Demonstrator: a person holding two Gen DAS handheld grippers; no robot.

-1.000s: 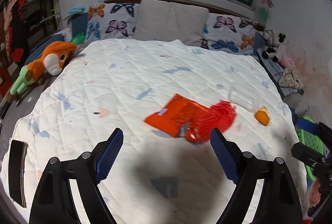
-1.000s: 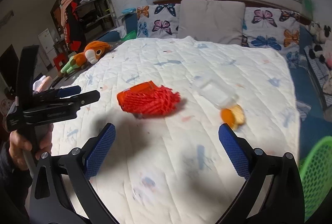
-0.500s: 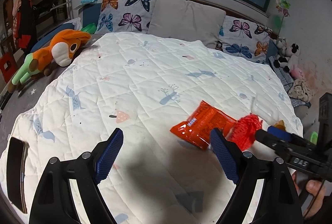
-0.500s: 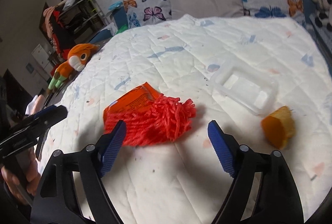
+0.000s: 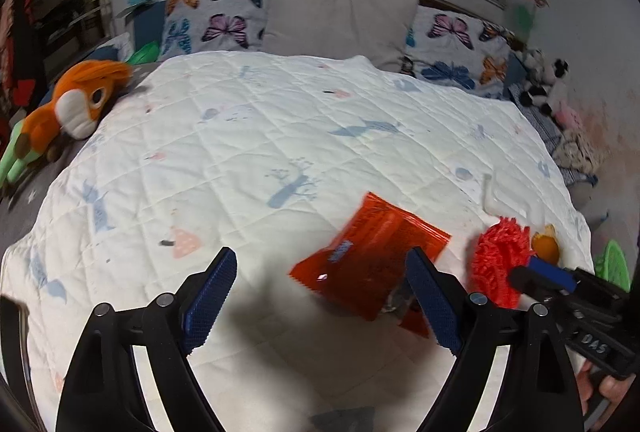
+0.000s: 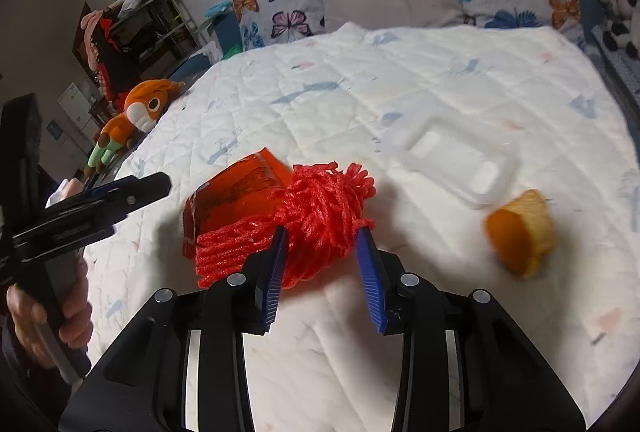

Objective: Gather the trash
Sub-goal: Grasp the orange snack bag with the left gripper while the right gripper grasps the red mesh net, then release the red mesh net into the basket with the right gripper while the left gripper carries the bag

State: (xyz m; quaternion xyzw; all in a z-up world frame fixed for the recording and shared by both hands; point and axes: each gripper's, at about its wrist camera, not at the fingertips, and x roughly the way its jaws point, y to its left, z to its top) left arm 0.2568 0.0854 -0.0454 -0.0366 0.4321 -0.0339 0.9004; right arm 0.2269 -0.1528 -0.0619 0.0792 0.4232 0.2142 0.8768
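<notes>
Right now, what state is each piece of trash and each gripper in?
Red mesh bag: bunched, lying on the bed, between the right gripper's fingers.
Orange wrapper: lying flat.
Clear plastic tray: empty.
Orange peel: untouched.
Right gripper: closing around the bag.
Left gripper: open, empty.

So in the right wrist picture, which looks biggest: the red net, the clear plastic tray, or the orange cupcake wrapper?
1. Red mesh net, looks biggest, though it is nearest the camera.
2. Clear plastic tray, next.
3. Orange paper cupcake wrapper, smallest.

The net and tray might really be closer in size than they look.

Red net (image 6: 320, 216), orange wrapper (image 5: 372, 264), butterfly-print pillows (image 5: 216, 16).
</notes>
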